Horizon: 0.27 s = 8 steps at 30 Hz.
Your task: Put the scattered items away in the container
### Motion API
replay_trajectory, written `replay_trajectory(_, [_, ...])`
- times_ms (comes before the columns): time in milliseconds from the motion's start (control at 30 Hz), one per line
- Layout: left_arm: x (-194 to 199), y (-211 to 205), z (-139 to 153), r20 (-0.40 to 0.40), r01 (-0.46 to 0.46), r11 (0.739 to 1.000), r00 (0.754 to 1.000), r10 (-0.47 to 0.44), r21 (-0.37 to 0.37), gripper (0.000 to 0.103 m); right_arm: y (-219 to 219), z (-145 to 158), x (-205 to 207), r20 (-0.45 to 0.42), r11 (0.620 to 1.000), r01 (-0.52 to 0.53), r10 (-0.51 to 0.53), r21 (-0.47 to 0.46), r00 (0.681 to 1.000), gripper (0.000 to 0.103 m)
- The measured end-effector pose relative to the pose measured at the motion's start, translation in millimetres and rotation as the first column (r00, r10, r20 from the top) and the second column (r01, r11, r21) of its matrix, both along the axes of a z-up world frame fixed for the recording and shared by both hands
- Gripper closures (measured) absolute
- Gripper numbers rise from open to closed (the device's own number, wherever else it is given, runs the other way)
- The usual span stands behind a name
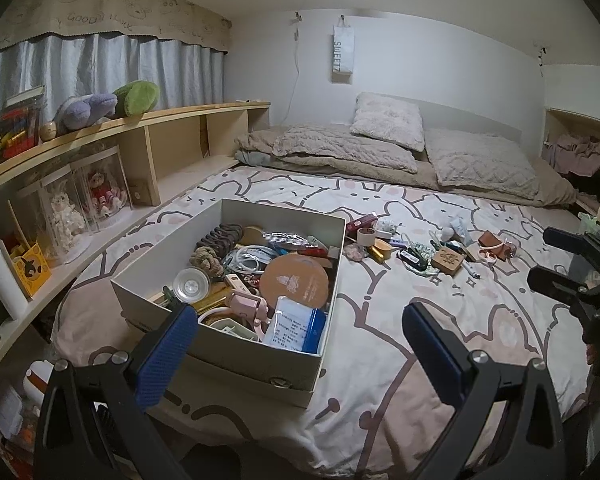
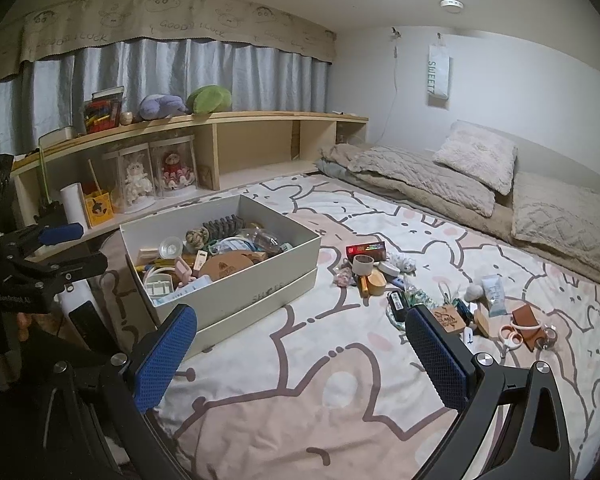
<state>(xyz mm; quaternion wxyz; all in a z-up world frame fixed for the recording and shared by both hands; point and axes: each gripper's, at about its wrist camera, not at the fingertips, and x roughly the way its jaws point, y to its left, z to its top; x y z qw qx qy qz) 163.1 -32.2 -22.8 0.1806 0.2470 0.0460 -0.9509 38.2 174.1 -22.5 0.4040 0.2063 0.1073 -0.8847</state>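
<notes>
A white cardboard box sits on the bed, full of small items. To its right lies a scatter of things: a red packet, a tape roll, a carved wooden block, pink scissors and a brown wallet. My left gripper hovers open and empty over the box's near corner. My right gripper is open and empty above bare sheet, short of the scatter.
A wooden shelf along the left wall carries plush toys and two cased dolls. Pillows and a folded blanket lie at the bed's far end. The patterned sheet in the foreground is open room.
</notes>
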Motion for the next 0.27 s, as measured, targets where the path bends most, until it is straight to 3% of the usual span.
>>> replay_trajectory(267, [2.8,1.0,2.1,-0.014,-0.009,1.000,1.000,0.010,0.012,0.000,-1.6,-0.6,1.5,0.005,1.000,-0.002,0.002,0.000,1.000,0.000])
